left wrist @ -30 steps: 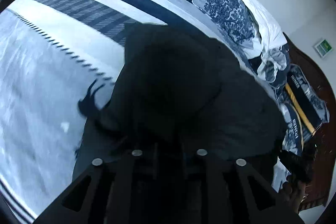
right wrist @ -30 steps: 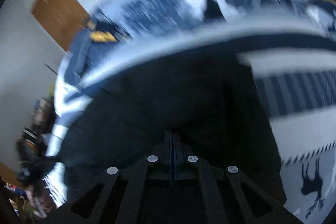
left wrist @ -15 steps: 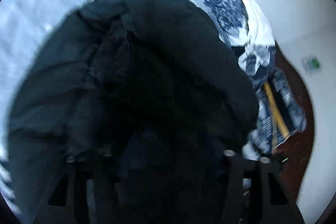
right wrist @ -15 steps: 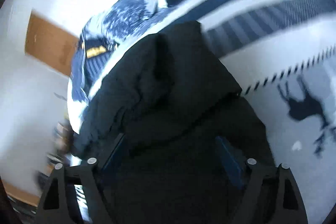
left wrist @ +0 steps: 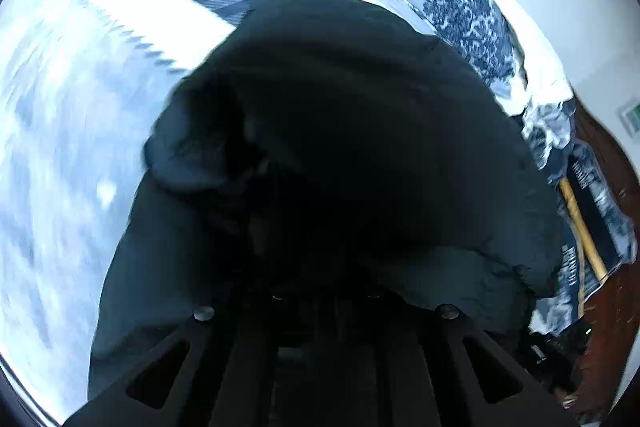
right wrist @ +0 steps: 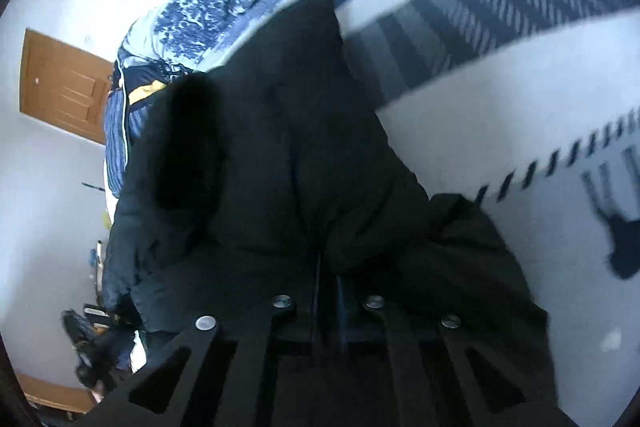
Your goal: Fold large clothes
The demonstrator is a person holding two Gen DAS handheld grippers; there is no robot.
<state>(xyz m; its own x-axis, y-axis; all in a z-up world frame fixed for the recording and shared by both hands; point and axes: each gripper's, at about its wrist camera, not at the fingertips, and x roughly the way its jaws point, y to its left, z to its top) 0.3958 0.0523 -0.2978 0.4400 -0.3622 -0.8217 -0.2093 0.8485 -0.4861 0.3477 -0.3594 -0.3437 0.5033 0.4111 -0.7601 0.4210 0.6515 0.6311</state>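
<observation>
A large black padded jacket (left wrist: 360, 127) lies bunched on the bed and fills the middle of both views. In the left wrist view its fabric drapes over my left gripper (left wrist: 324, 267); the jaws are closing, with jacket cloth between them and the fingertips hidden in the dark folds. Seen from the right wrist, the jacket (right wrist: 280, 147) rises in a peaked fold. My right gripper (right wrist: 326, 263) is closing too, its narrow gap pinching a ridge of the same cloth.
The bed cover (left wrist: 80, 107) is white with navy stripes and a deer print (right wrist: 624, 239). A heap of blue-patterned bedding (left wrist: 460, 7) lies beyond the jacket. A wooden door (right wrist: 60, 87) and clutter on the floor (right wrist: 92, 347) sit off the bed's side.
Half a second ago both pairs of jaws stood wide over the jacket; now both have come together on its cloth. The right gripper has dropped closer to the fabric.
</observation>
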